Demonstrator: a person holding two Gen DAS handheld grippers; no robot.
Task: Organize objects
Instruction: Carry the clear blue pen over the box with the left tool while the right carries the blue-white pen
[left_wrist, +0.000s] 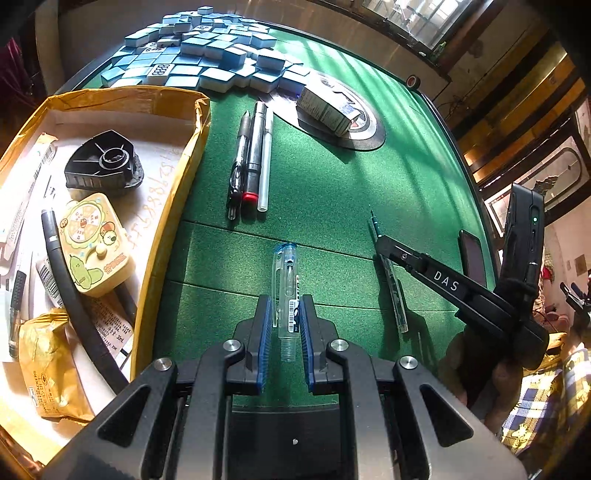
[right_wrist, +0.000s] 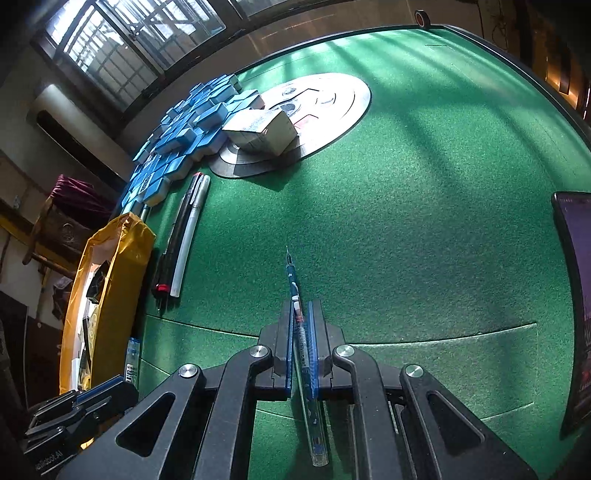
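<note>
My left gripper (left_wrist: 284, 312) is shut on a clear pen with a blue cap (left_wrist: 285, 280), held just above the green felt and pointing away from me. That same clear pen (right_wrist: 132, 356) shows at the lower left of the right wrist view, beside the left gripper (right_wrist: 85, 398). My right gripper (right_wrist: 300, 314) is shut on a thin teal pen (right_wrist: 293, 280), whose tip sticks out past the pads. In the left wrist view the right gripper (left_wrist: 384, 248) comes in from the right with the teal pen (left_wrist: 396, 295). Three pens (left_wrist: 251, 162) lie side by side on the felt.
A yellow cardboard box (left_wrist: 173, 192) of odds and ends stands at the left. Blue mahjong tiles (left_wrist: 199, 55) are heaped at the back. A white carton (left_wrist: 327, 107) lies on the round centre plate (left_wrist: 369, 136). A dark phone (right_wrist: 576, 295) stands at the right edge.
</note>
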